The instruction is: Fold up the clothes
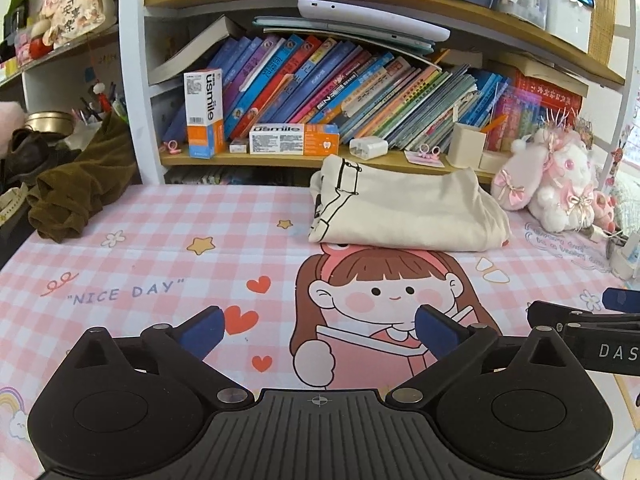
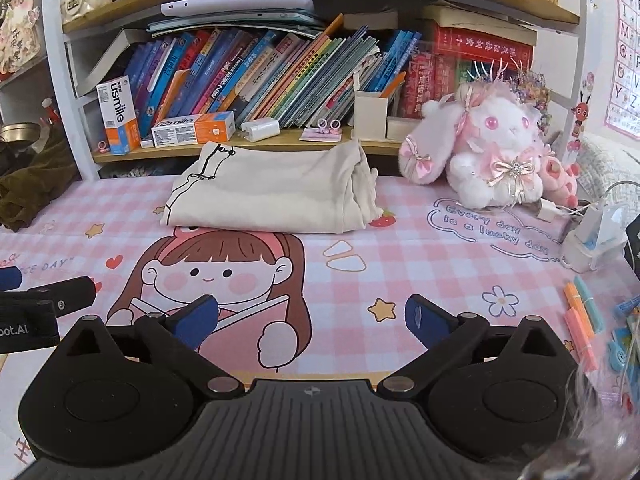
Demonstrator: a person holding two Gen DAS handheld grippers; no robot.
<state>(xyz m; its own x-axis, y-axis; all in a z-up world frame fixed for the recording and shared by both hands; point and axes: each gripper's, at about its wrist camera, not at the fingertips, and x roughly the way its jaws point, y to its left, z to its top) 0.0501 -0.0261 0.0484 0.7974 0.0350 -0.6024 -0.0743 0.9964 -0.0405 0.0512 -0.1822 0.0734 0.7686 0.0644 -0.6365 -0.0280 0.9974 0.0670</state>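
Blue pads on both my tools, both spread wide, nothing between them. My left tool point(image 1: 318, 332) hovers low over the pink checked mat point(image 1: 140, 256), above the printed cartoon girl point(image 1: 384, 292) reading a book; "NICE DAY" text sits to its left. My right tool point(image 2: 312, 320) hangs beside it, also released and empty, over the same girl print point(image 2: 216, 272); its black body pokes into the left view's right edge. Orange and teal strips point(image 2: 580, 312) lie on the surface to my right, near a white charger with cables point(image 2: 592, 236).

Further back, the cream garment point(image 1: 404, 208) lies folded in a compact bundle on the surface, just past the girl's head, black line print on its left end, loose layers bunched at its right end. Neither tool touches it. Same bundle in the right view point(image 2: 272, 192).

Far left, a brown crumpled garment point(image 1: 76, 184) sits at the surface's edge, well apart from the cream one. Far right, a white and pink plush bunny point(image 2: 496, 148). Behind it all, a wooden shelf point(image 1: 280, 159) with leaning books point(image 1: 340, 84), two usmile boxes point(image 1: 204, 112) and a white cup point(image 1: 466, 146).
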